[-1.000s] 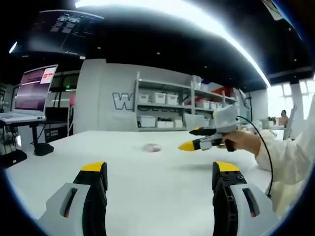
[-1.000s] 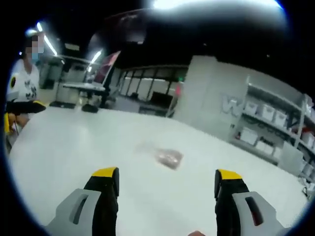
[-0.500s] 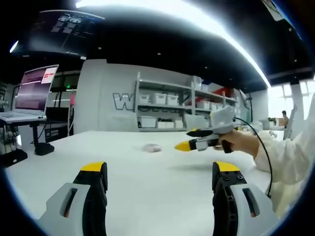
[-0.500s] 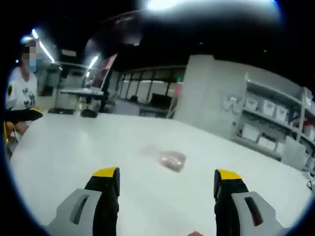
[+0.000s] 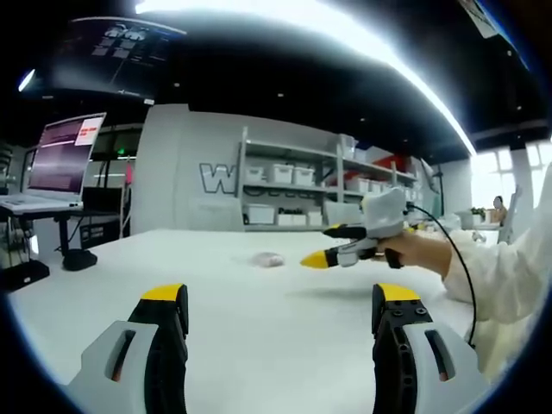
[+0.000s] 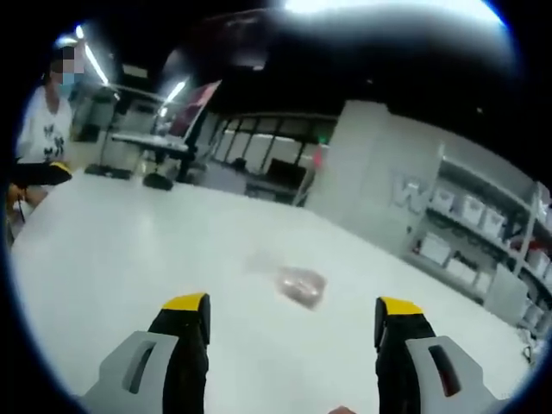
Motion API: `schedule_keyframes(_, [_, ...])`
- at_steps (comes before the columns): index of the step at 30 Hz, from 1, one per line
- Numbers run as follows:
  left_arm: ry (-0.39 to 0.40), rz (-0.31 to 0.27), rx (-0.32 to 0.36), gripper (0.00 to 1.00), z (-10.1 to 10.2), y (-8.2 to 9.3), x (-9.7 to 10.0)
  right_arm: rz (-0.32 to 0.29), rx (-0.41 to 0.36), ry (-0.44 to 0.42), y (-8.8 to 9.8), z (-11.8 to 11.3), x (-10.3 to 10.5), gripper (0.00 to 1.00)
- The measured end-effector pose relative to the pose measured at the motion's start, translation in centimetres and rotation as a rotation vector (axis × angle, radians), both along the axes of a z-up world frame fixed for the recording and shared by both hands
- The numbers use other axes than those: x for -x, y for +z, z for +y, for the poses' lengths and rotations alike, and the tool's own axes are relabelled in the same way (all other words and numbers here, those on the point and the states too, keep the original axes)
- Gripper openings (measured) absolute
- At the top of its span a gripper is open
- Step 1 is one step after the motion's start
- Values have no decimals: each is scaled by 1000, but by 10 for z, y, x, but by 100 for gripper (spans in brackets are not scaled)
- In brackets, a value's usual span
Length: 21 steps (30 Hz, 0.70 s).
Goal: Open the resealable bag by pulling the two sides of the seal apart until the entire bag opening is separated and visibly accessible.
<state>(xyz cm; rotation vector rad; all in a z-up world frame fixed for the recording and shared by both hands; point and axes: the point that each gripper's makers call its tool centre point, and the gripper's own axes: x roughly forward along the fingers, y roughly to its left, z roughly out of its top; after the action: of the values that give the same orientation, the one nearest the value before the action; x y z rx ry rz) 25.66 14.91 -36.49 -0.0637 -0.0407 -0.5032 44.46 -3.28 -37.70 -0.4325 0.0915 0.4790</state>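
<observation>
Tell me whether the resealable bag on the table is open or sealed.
Cannot tell. The bag lies flat on the white table, blurred, its seal not visible. Neither gripper touches it; the right gripper is open before it.

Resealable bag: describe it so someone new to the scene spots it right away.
Start at the big white table. Out on its open middle, ahead of the right gripper, lies the resealable bag: a small, clear, crumpled pouch with something pinkish-brown inside. It is the lone loose item on that stretch of tabletop.

- The resealable bag [image 6: 299, 285] lies alone near the middle of the table [image 6: 129, 250], apart from every edge.
- The right gripper [image 5: 332, 246] hangs above the table's right side, beside the bag.
- Shelves [image 5: 285, 194] stand behind the far edge.
- A laptop [image 5: 53, 168] sits beyond the left edge.
</observation>
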Motion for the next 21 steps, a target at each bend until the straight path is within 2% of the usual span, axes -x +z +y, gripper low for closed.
schedule_keyframes(4, [-3,0,0,87,-2,-1,0,-8,22,0,-1,1,-2,78])
schedule_keyframes(21, [-3,1,6,87,-1,-1,0,-26,-9,0,0,5,-13,78])
